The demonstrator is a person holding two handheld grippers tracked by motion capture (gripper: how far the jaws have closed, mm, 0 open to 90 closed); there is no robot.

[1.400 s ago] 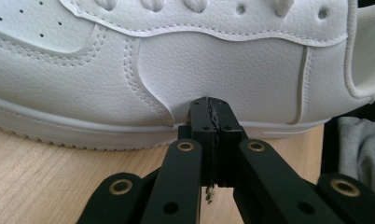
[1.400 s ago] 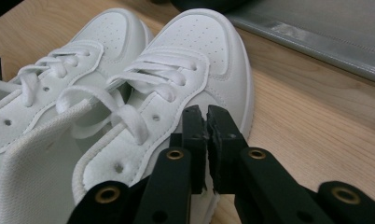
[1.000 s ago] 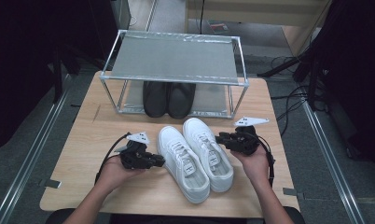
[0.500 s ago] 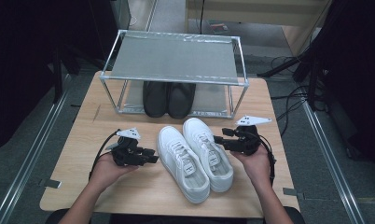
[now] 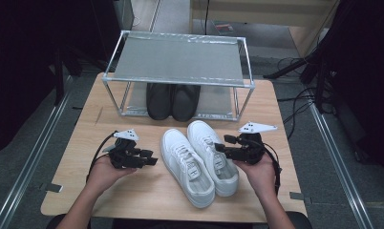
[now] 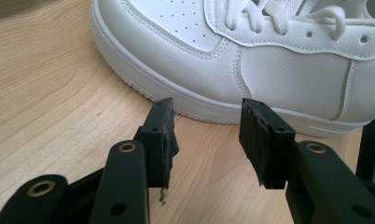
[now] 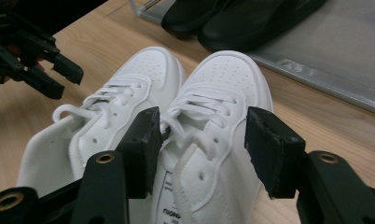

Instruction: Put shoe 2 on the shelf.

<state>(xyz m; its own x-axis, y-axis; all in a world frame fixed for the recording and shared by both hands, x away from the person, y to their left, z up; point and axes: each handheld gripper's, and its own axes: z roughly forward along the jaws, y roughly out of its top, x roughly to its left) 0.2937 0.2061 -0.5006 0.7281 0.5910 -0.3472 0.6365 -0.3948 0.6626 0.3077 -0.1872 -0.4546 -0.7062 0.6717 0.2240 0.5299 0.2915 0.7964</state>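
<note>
Two white sneakers lie side by side on the wooden table, the left one (image 5: 186, 167) and the right one (image 5: 213, 155). My left gripper (image 5: 149, 159) stands open a little left of the pair. In the left gripper view its jaws point at the left sneaker's side (image 6: 251, 60) with nothing between its fingertips (image 6: 206, 121); they have just been opening. My right gripper (image 5: 220, 145) is open at the right sneaker's outer side. Its jaws (image 7: 202, 135) frame that sneaker's laces (image 7: 213, 100) without touching them, and have just been opening.
A metal-framed shelf rack (image 5: 178, 57) stands at the table's far side, with a pair of black shoes (image 5: 173, 101) under it. Bare table (image 5: 75, 191) lies left of and in front of the left hand. The table edge runs close behind the right hand.
Both grippers' jaws have opened wider. The left gripper has drawn back to the left, away from the left sneaker. The right gripper has lifted slightly off the right sneaker.
</note>
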